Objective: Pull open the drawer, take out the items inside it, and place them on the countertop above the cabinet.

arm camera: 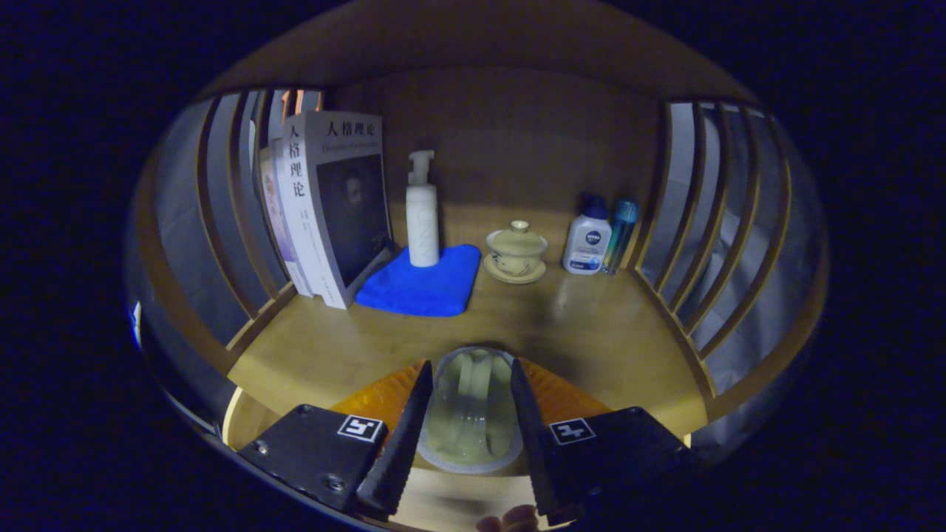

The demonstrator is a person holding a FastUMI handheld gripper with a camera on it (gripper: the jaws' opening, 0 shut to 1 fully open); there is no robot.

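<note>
My gripper [471, 369] is shut on a clear glass cup [471, 410], one finger pressing on each side of it. The cup is seen from above its rim, held over the front part of the wooden countertop [591, 332]. Whether its base touches the wood is hidden. The drawer lies below the fingers and I cannot make it out.
At the back of the countertop stand upright books [332, 207], a white pump bottle [423, 210] on a folded blue cloth [425, 284], a lidded tea bowl on a saucer [516, 253], a white lotion bottle [587, 240] and a slim blue can [621, 233]. Slatted wooden sides [702, 244] close both ends.
</note>
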